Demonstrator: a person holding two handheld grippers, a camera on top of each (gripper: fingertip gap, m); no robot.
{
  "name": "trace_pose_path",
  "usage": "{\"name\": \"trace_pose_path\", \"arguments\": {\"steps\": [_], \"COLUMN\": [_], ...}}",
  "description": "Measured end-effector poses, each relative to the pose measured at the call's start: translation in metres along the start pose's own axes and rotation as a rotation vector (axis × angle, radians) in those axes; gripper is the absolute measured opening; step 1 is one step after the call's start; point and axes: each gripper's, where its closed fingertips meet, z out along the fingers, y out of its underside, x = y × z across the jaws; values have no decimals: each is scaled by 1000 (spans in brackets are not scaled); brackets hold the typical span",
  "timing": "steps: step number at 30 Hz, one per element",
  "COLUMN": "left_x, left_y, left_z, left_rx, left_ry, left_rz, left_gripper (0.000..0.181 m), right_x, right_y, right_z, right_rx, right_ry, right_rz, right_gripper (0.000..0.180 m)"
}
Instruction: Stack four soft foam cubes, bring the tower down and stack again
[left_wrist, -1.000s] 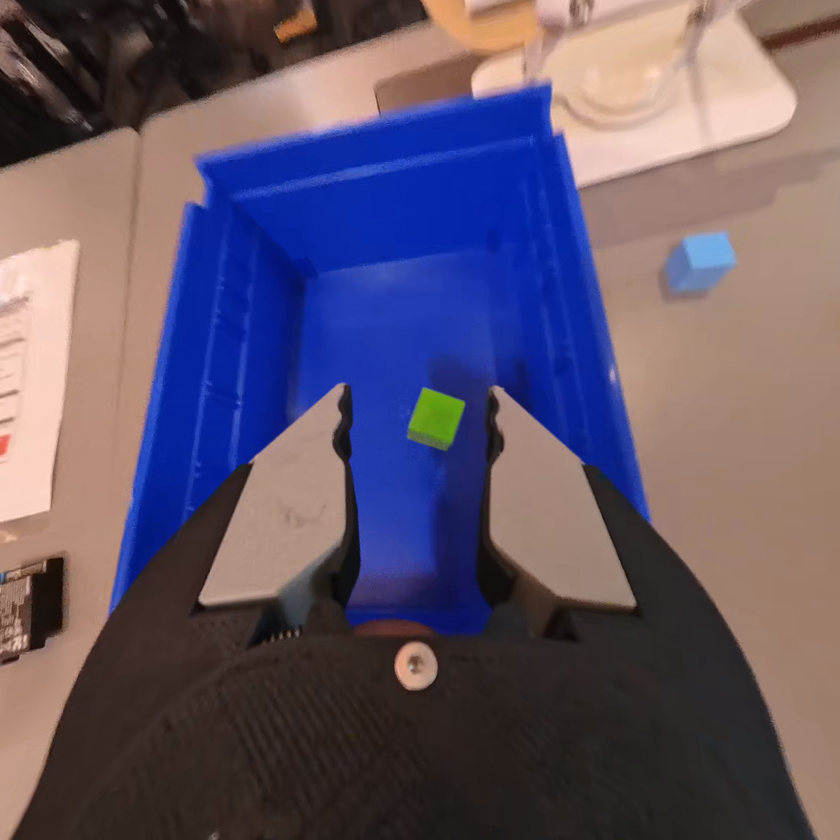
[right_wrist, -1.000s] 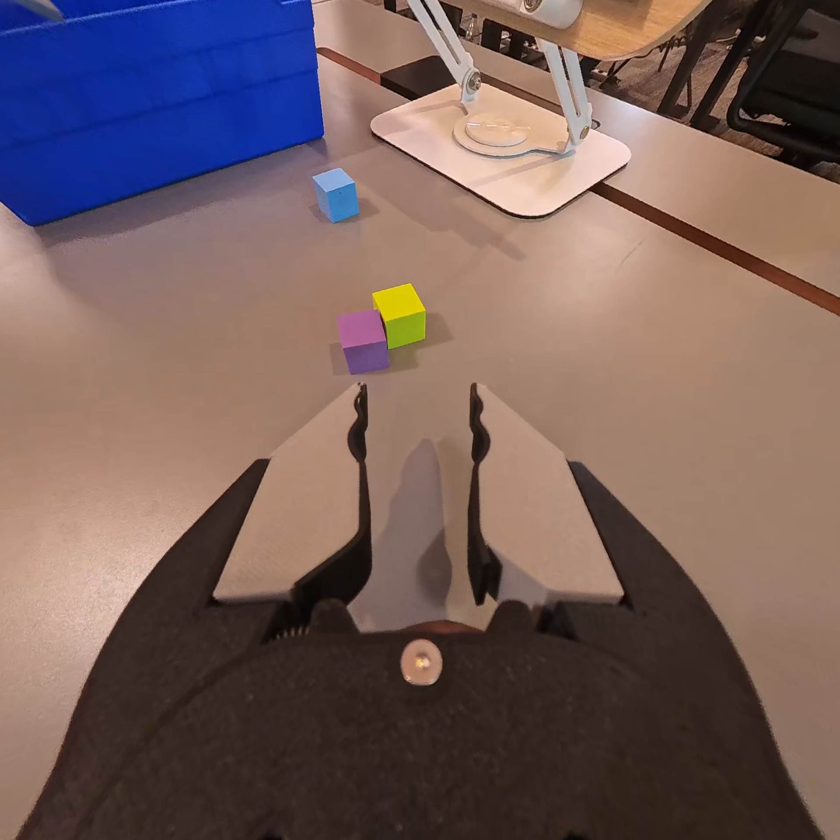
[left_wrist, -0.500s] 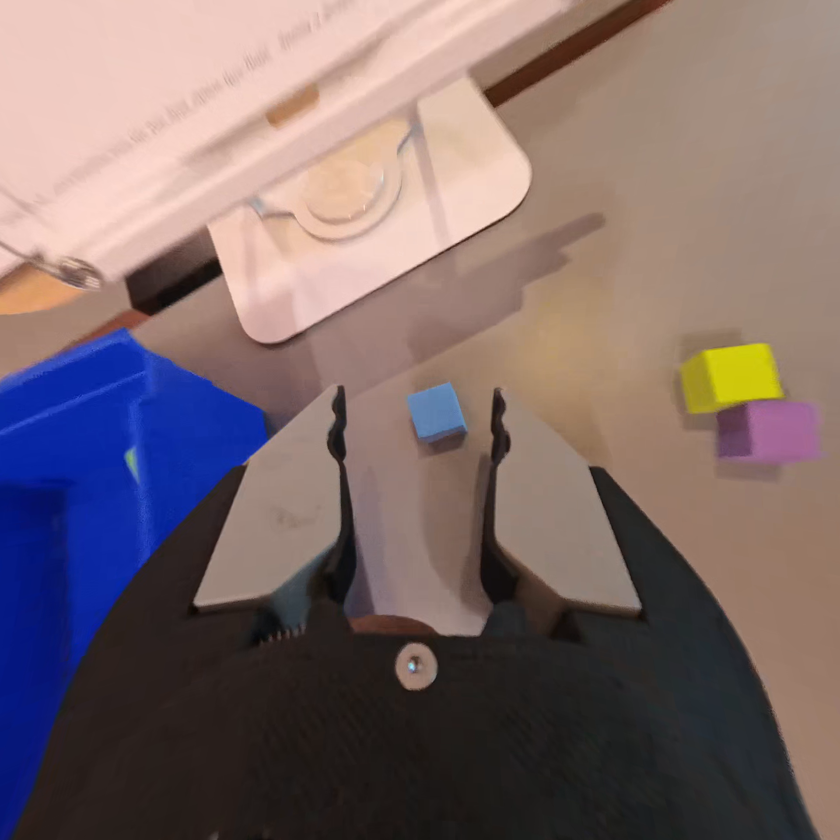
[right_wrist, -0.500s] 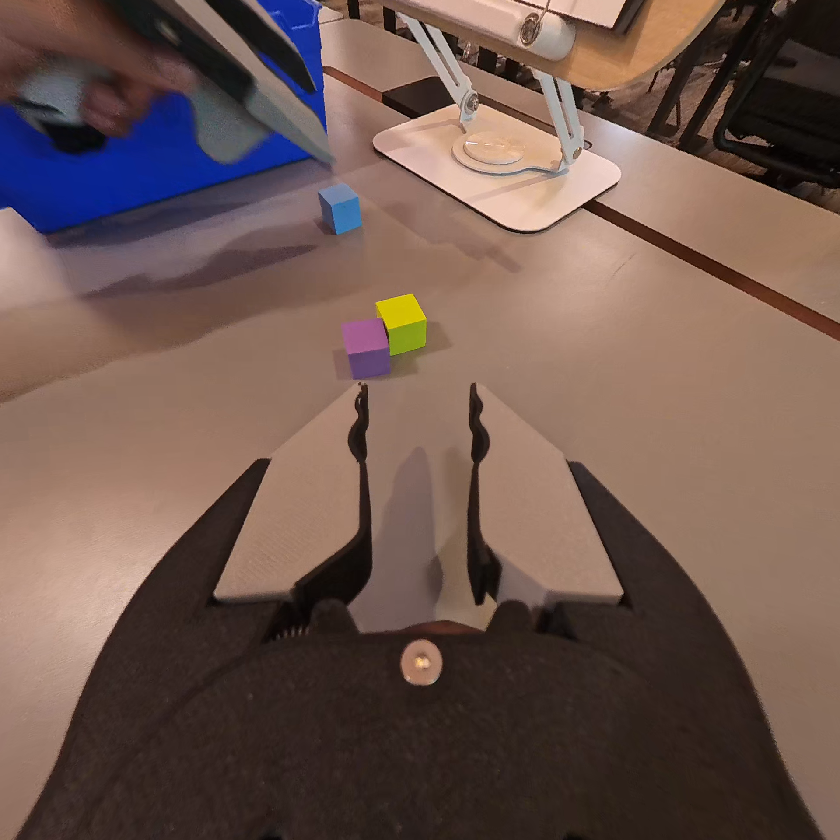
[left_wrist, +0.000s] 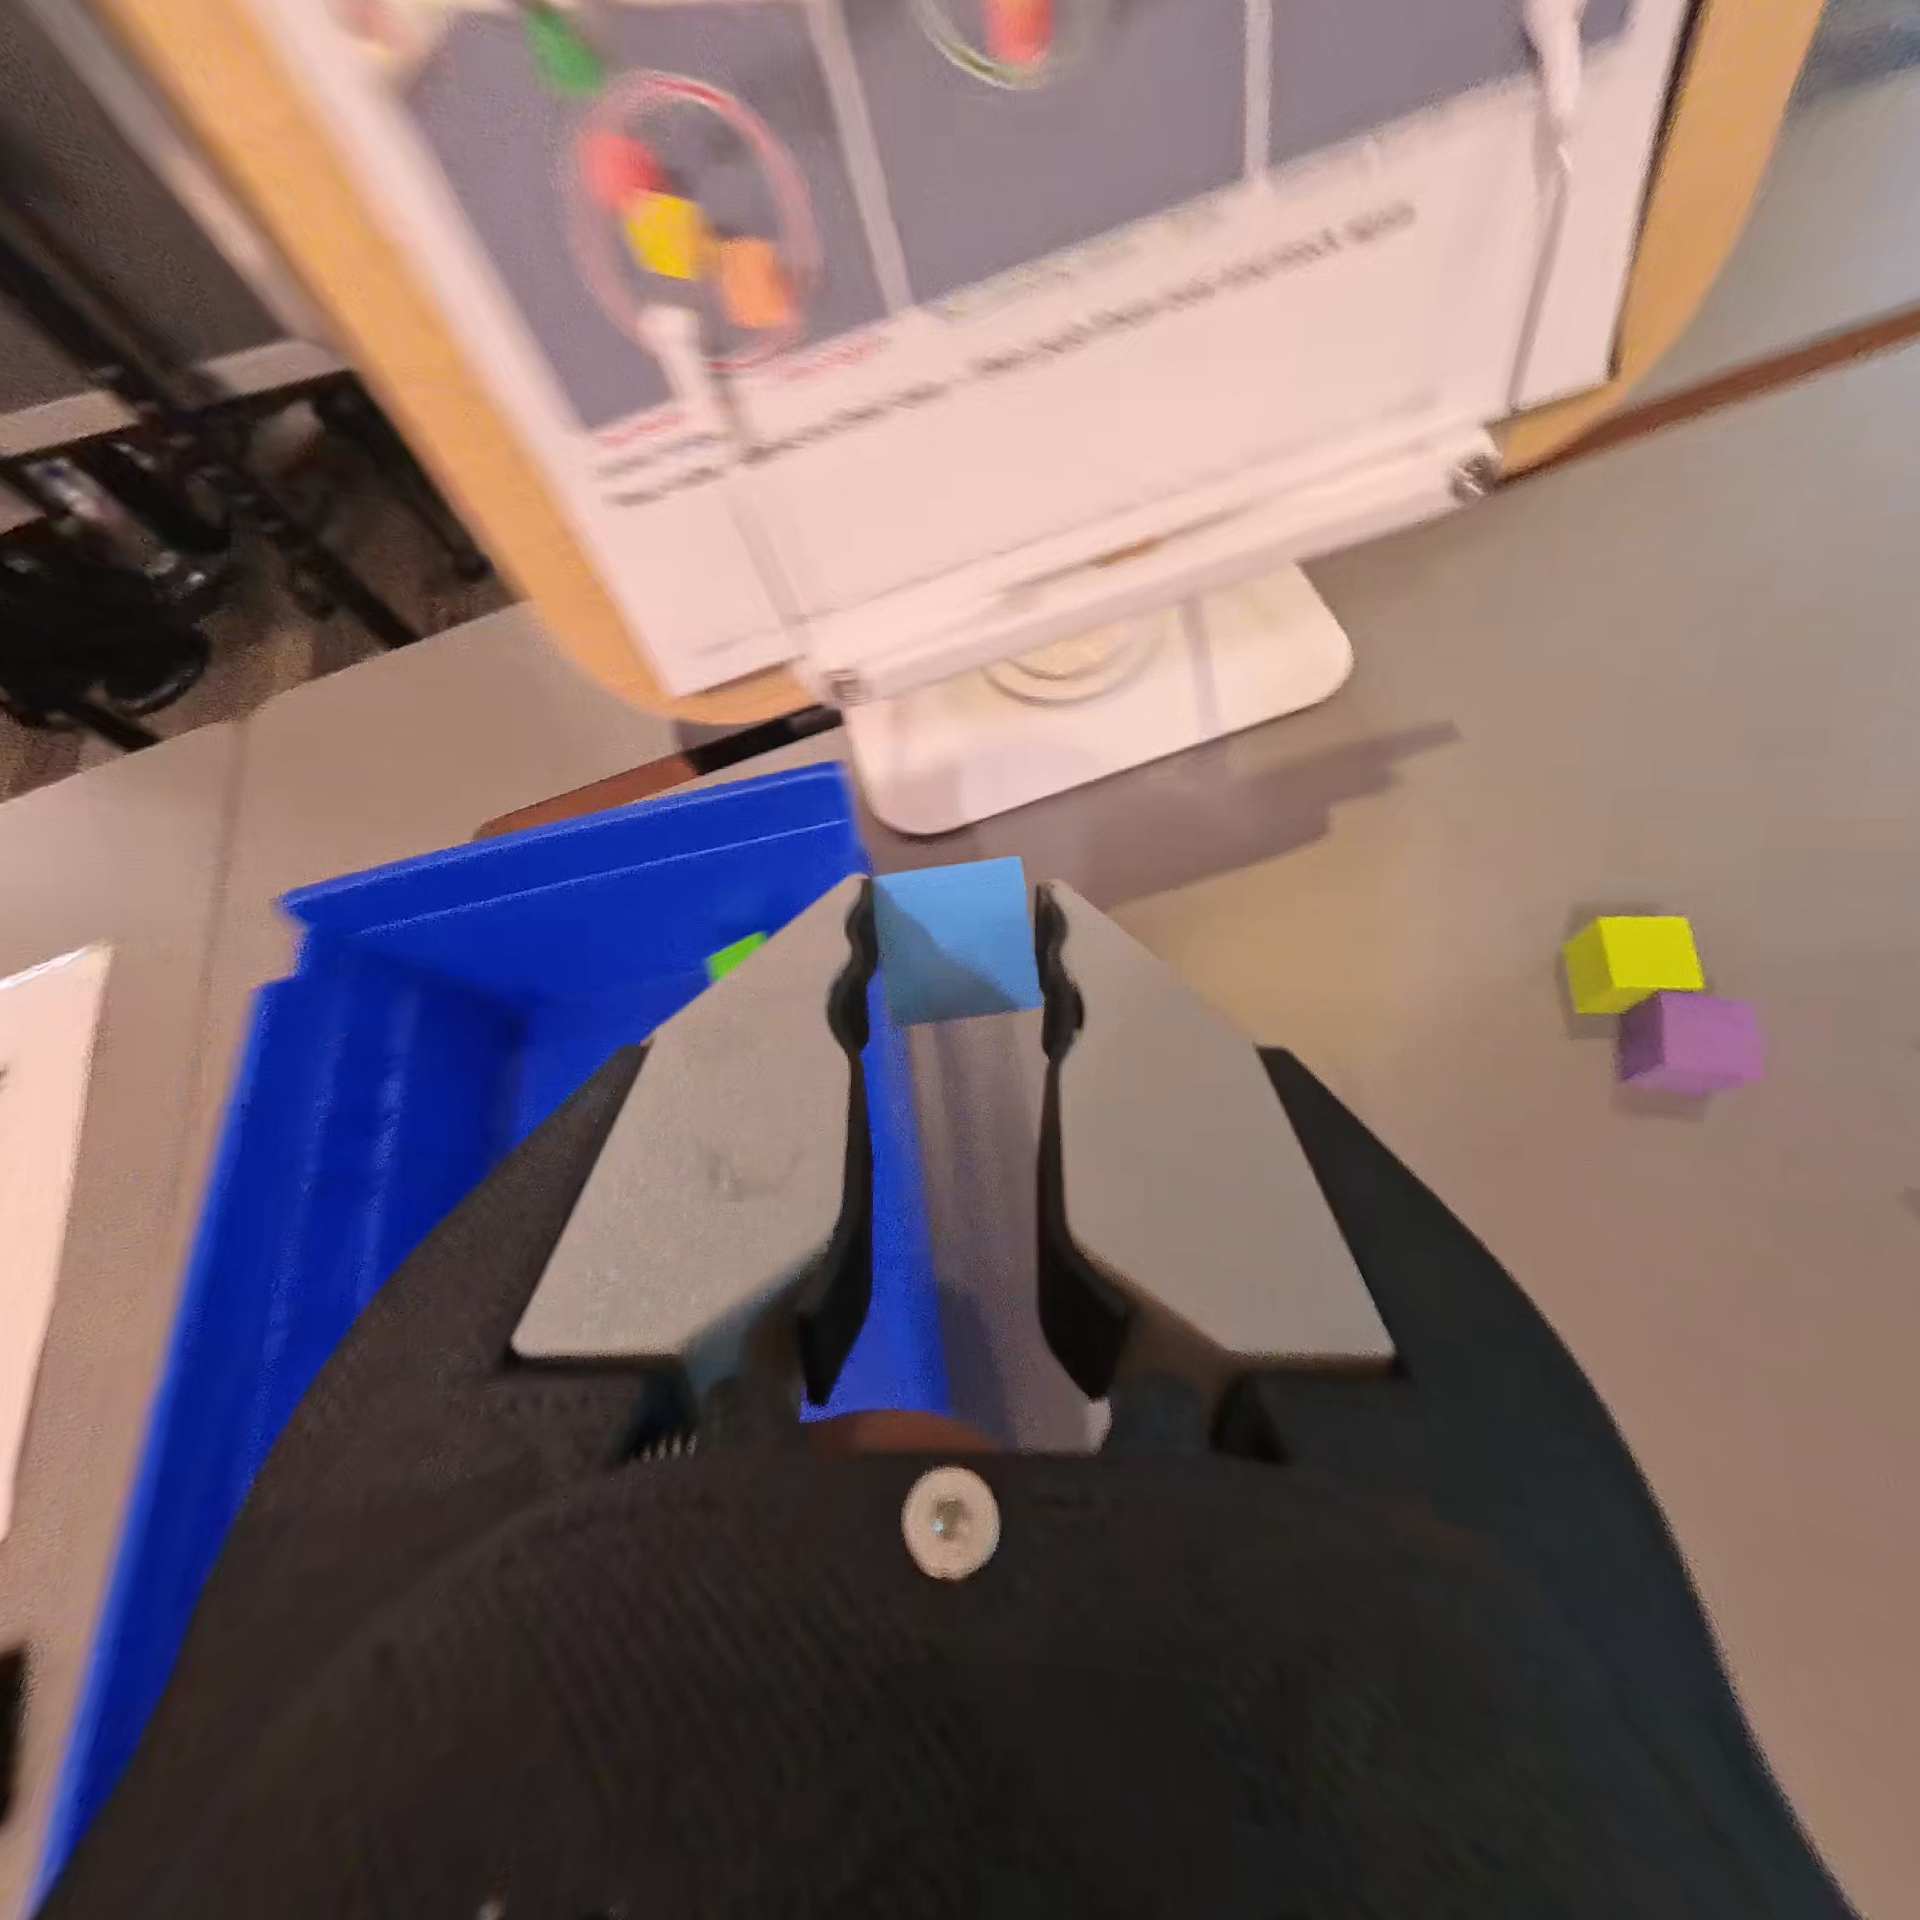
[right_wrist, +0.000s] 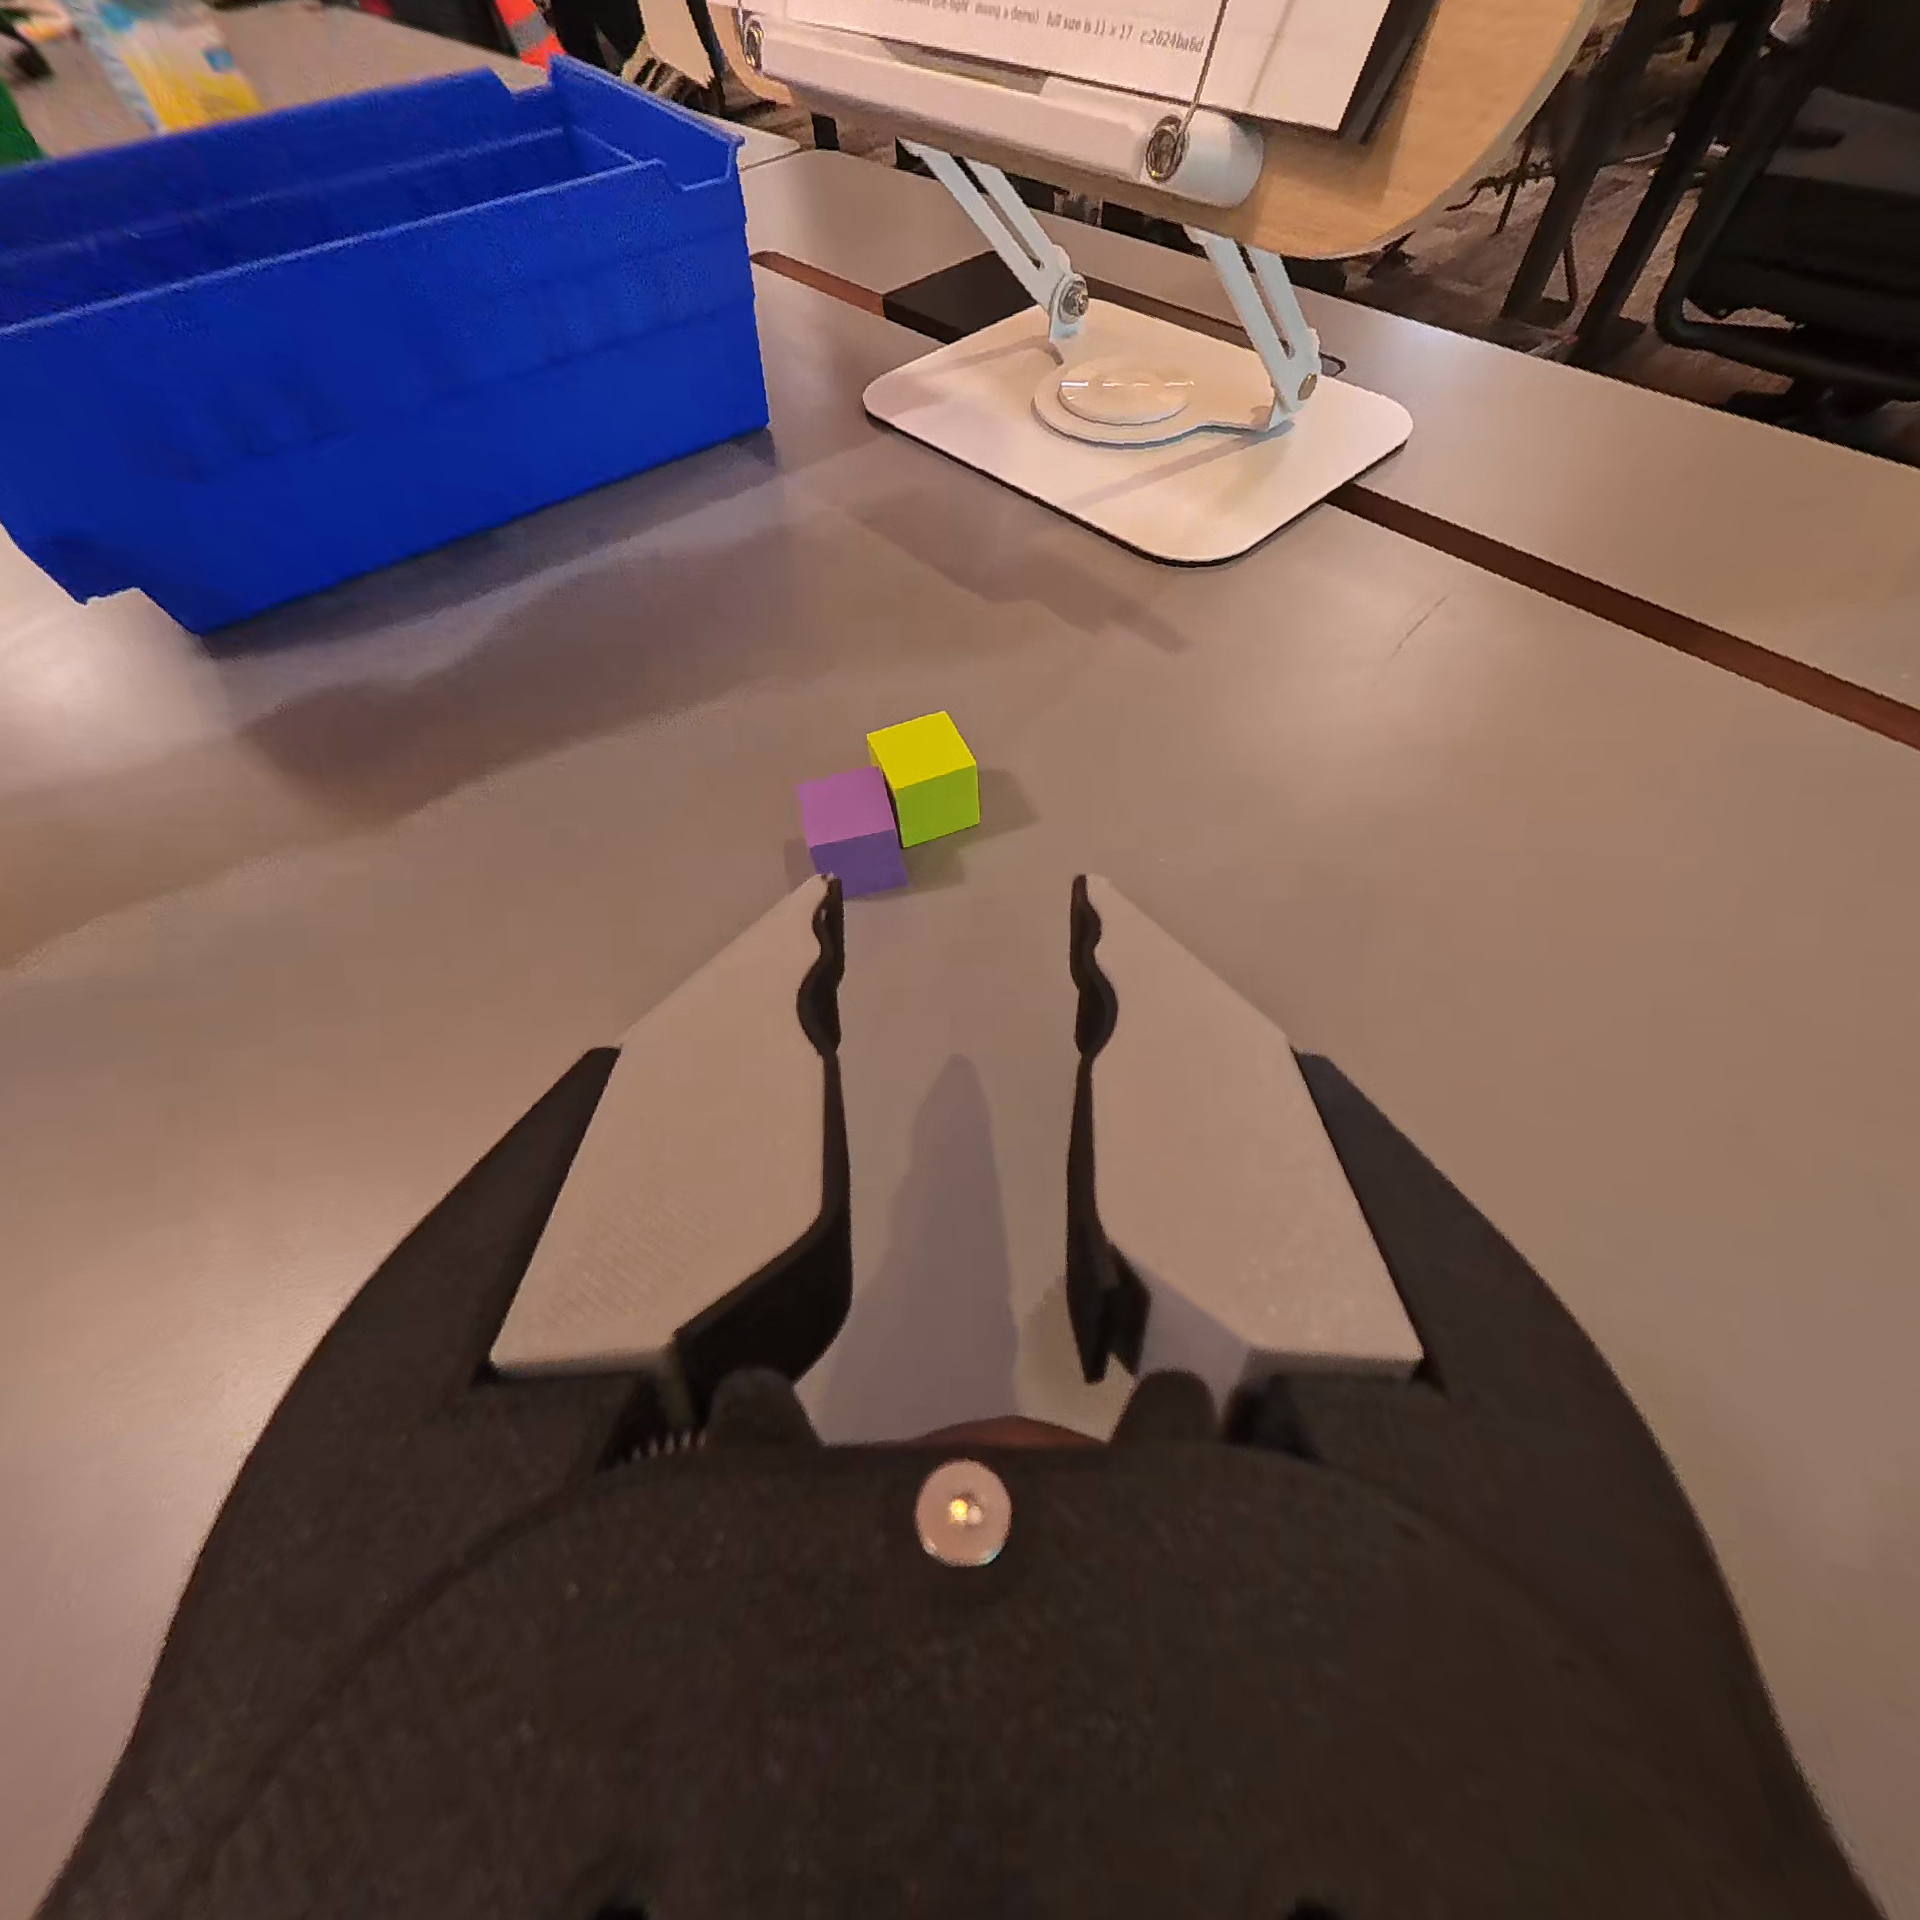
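Note:
My left gripper (left_wrist: 951, 951) is shut on a light blue foam cube (left_wrist: 951, 945) and holds it in the air above the right rim of the blue bin (left_wrist: 436, 935). A green cube (left_wrist: 736, 954) lies inside the bin, partly hidden behind my left finger. A yellow cube (left_wrist: 1633, 961) and a purple cube (left_wrist: 1688, 1042) sit touching on the grey table to the right. In the right wrist view the purple cube (right_wrist: 850, 829) and yellow cube (right_wrist: 927, 777) lie just ahead of my right gripper (right_wrist: 951, 904), which is open, empty and low over the table.
The blue bin (right_wrist: 395, 343) stands at the left of the table. A white tilting stand (right_wrist: 1138, 426) with a wooden board and a printed sheet stands behind the cubes. A white paper (left_wrist: 42, 1143) lies left of the bin. A brown seam (right_wrist: 1662, 623) crosses the table. Spacing between my two grippers at the tips: around 30 cm.
My left gripper swung from over the bin to the light blue cube on the table, closed on it and lifted it. The cube is gone from its spot. My right gripper moved slightly closer to the purple cube.

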Motion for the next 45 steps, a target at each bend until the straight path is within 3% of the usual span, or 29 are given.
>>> {"name": "trace_pose_path", "arguments": {"steps": [3, 6, 8, 10, 14, 19, 23, 29, 33, 35, 38, 42, 45], "left_x": [-60, -94, -97, -91, -43, 91, 184, 239, 235, 230, 229, 239, 242], "left_y": [23, 72, 97, 103, 73, 39, 62, 96, 109, 104, 97, 88, 92], "left_z": [-22, -19, -13, -9, -4, 8, 37, 78, 83, 80, 74, 69, 78], "left_rx": [-36, -138, -180, -175, -118, -81, -174, -280, -313, -287, -272, -255, -302], "left_ry": [-41, -40, -15, 4, 65, 275, 385, 429, 425, 423, 457, 532, 528], "left_rz": [-78, -130, -156, -161, -87, 74, 180, 154, 184, 168, 142, 138, 96], "left_gripper": [28, 30, 50, 57, 59, 65, 67, 65, 14, 3, 19, 55, 62], "right_x": [0, -1, -1, -1, 1, 3, 5, 6, 7, 8, 8, 9, 9], "right_y": [4, 8, 9, 10, 10, 5, 0, -3, -5, -5, -3, 2, 3], "right_z": [2, 5, 6, 7, 7, 2, -3, -6, -8, -8, -6, -4, -2], "right_rx": [-14, -29, -35, -39, -40, -20, 1, 18, 26, 24, 17, 2, -4], "right_ry": [3, 4, 3, 4, 9, 13, 12, 9, 7, 8, 7, 10, 9], "right_rz": [0, -4, -5, -4, -4, -6, 4, 14, 17, 18, 22, 23, 25], "right_gripper": [41, 41, 41, 41, 41, 41, 41, 41, 41, 41, 41, 41, 41]}}
